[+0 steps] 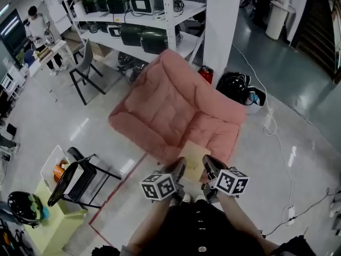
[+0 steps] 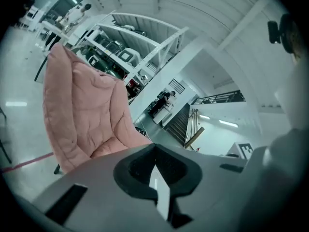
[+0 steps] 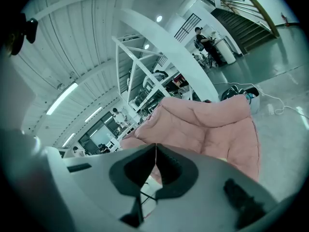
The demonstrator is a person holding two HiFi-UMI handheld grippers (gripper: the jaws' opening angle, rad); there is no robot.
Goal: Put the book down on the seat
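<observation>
Head view: found the book [image 1: 193, 161] lying flat at the near edge of the pink seat [image 1: 170, 105], between the left claw [image 1: 179, 168] and right claw [image 1: 207, 166], both closed empty; judged thin, light, fairly stiff, likely smooth-covered, best pinched by a near corner.

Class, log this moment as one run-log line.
book: held over pink chair seat | left gripper: shut on book | right gripper: shut on book

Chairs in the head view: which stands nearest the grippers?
The pink padded chair, just ahead of the left gripper and right gripper. The dark chair by the shelves and the black folding chair stand off to the left.
</observation>
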